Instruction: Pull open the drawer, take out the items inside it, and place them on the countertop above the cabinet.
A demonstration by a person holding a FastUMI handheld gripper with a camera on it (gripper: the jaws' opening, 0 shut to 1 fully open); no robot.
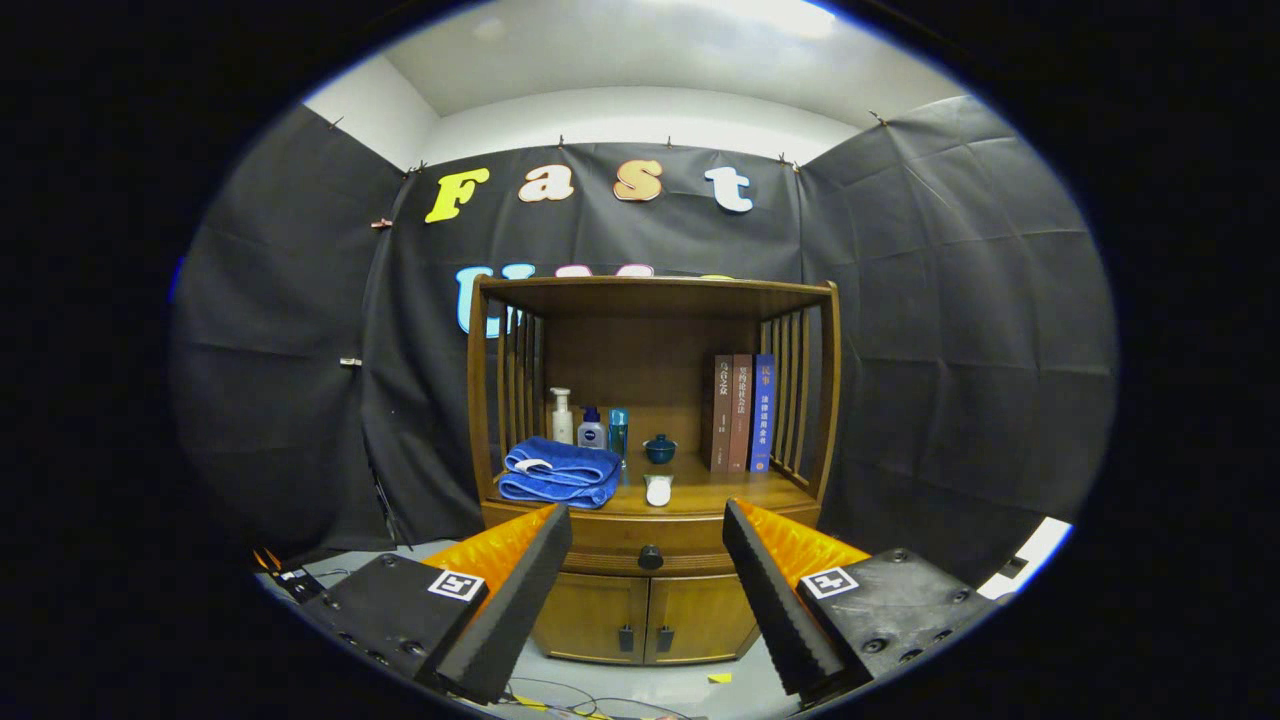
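A wooden cabinet stands ahead against the black cloth wall. Its drawer is shut, with a round black knob at its middle. The countertop above the drawer carries a folded blue towel, a white mouse-like object, a small dark blue lidded pot, three bottles and three upright books. My gripper is open, its two black fingers spread wide. The knob lies beyond the fingers, between them. Nothing sits between the pads.
Two small cabinet doors with dark handles sit below the drawer. Slatted side rails and a top shelf enclose the countertop. Cables lie on the pale floor near the fingers. A small yellow scrap lies on the floor.
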